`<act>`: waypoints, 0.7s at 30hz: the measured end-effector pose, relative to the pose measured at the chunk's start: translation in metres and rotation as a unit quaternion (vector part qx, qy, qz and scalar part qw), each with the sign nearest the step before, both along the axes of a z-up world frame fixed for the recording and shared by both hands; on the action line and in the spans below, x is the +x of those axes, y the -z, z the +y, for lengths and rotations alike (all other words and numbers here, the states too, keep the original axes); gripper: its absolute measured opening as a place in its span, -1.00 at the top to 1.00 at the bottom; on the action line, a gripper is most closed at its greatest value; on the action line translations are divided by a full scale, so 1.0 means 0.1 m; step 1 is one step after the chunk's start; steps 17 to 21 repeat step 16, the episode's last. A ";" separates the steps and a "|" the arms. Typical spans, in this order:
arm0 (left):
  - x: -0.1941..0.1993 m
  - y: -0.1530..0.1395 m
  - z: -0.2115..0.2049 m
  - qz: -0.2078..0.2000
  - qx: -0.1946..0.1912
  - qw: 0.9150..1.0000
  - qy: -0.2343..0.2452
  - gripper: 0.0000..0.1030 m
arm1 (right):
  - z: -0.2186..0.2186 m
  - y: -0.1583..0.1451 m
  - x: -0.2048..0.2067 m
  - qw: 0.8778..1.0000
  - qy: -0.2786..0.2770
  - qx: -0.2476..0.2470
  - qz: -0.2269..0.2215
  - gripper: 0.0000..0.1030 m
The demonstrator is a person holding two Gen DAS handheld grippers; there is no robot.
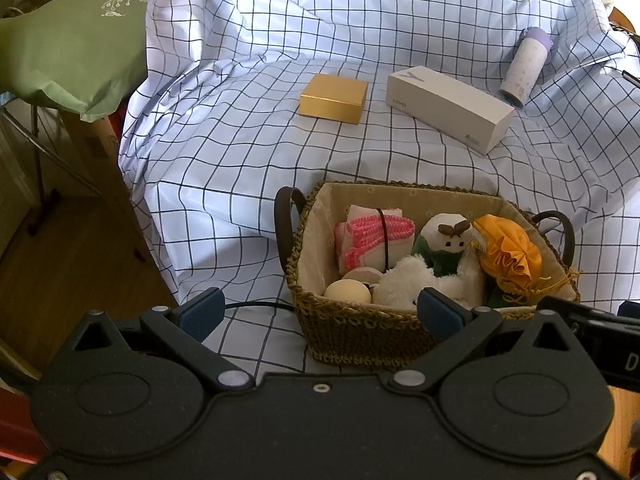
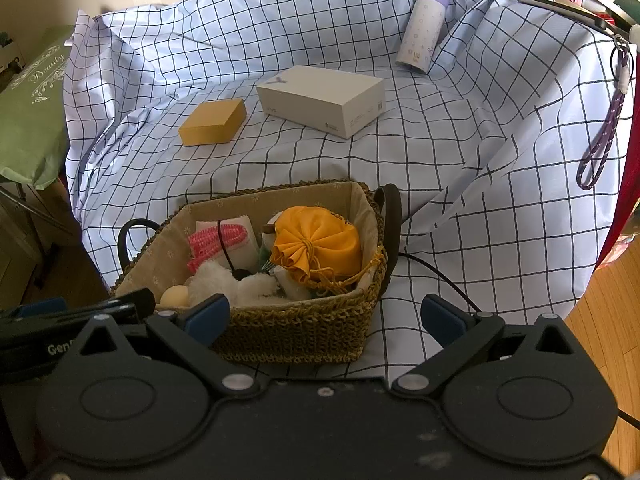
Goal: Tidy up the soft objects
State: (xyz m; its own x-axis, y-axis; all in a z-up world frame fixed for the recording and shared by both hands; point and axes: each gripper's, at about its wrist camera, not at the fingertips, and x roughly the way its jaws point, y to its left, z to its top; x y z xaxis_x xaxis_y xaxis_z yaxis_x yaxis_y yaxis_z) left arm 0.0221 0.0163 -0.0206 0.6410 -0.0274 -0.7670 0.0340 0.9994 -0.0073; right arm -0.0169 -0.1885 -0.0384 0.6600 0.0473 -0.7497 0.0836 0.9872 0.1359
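A woven basket (image 1: 352, 328) (image 2: 304, 324) stands near the front of the checked cloth. Inside lie a pink and white knitted cloth (image 1: 372, 232) (image 2: 224, 240), a white plush (image 1: 412, 280) (image 2: 224, 280), a green and white stuffed toy (image 1: 444, 240), an orange drawstring pouch (image 1: 508, 256) (image 2: 316, 244) and a cream ball (image 1: 347, 292) (image 2: 175, 295). My left gripper (image 1: 320, 312) is open just before the basket's near rim, nothing between its fingers. My right gripper (image 2: 326, 316) is open too, at the basket's near right corner.
On the checked cloth (image 1: 240, 140) behind the basket lie a gold box (image 1: 334, 98) (image 2: 212, 122), a white carton (image 1: 448, 108) (image 2: 324, 100) and a white and purple bottle (image 1: 524, 68) (image 2: 422, 36). A green cushion (image 1: 68, 44) sits left; wooden floor (image 1: 60, 272) lies below the edge.
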 end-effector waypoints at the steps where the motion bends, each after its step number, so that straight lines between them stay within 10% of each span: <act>1: 0.00 0.00 0.00 0.000 0.000 1.000 0.001 -0.93 | 0.00 0.00 0.00 1.000 0.000 0.000 0.000 -0.99; 21: 0.01 0.01 0.01 0.002 -0.001 1.000 -0.002 -0.93 | 0.00 0.01 0.00 1.000 0.000 0.001 0.002 -0.99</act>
